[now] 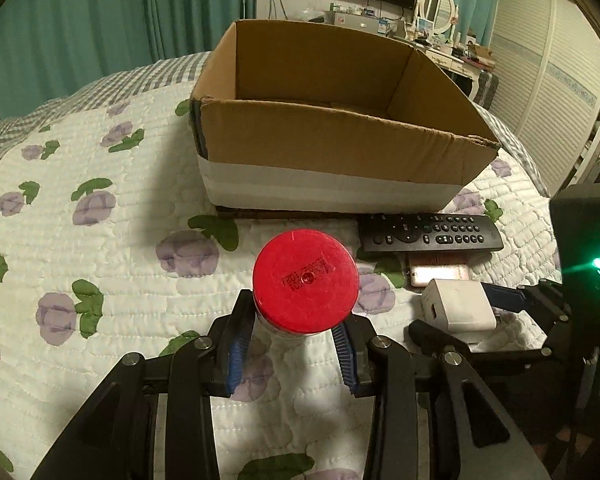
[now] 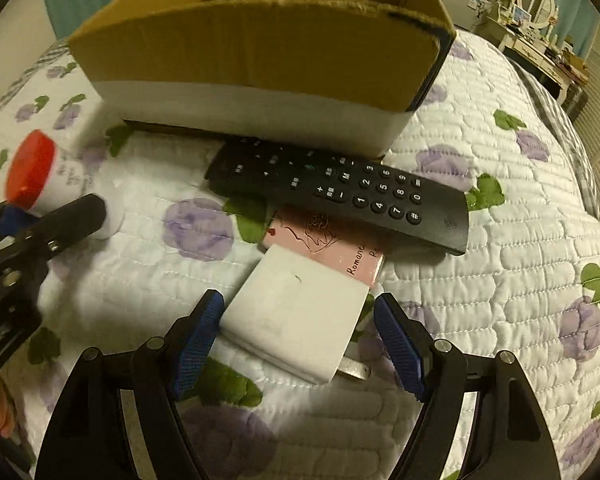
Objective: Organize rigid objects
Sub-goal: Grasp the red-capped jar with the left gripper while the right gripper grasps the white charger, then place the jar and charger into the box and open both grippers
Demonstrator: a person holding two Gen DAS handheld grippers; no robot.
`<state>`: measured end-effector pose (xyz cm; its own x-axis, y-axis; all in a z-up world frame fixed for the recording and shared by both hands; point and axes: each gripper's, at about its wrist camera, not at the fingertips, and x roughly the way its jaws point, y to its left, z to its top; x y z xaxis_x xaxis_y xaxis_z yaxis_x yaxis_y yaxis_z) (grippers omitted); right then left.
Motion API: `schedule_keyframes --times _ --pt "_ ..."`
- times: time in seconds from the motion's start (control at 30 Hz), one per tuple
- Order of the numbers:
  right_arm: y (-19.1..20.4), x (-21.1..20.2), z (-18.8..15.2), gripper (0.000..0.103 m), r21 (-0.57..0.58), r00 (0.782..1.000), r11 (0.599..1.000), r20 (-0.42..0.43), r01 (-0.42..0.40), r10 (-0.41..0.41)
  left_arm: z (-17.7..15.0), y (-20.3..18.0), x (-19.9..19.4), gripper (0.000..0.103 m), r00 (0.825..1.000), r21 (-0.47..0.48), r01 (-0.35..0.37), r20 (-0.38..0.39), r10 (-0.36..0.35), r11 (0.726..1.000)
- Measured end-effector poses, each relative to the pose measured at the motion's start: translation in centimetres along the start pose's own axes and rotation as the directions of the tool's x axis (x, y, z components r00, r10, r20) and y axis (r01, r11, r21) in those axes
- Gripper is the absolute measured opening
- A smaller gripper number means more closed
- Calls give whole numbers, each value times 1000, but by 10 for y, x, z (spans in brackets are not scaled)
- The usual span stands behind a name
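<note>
Left gripper [image 1: 296,340] clamps round red-capped bottle [image 1: 306,280]; right gripper [image 2: 296,340] apart, straddling boxy white charger [image 2: 296,316].

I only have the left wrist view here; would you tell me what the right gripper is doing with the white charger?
Observer: The right gripper straddles the white charger, its jaws open, pads not pressing.
Operator: What is that pinkish thing beyond the charger?
Observer: A pink box with a line drawing and script lettering; the charger leans on it.
Operator: Does the remote touch it?
Observer: Yes, the black remote overlaps the pink box's far edge.
</note>
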<state>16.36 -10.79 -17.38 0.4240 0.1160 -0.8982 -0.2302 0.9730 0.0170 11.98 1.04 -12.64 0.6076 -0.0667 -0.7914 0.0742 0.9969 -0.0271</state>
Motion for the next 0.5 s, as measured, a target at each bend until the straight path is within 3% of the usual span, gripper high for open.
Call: schedule_keyframes --times 0.1,0.5 --pt "0 -1 0 66 2 1000 1000 4 -4 4 -1 2 -4 38 1000 -8 -2 -1 2 1000" --pt "-10 -64 0 65 2 991 1000 129 -18 18 6 0 -44 38 999 -10 20 47 -20 1000"
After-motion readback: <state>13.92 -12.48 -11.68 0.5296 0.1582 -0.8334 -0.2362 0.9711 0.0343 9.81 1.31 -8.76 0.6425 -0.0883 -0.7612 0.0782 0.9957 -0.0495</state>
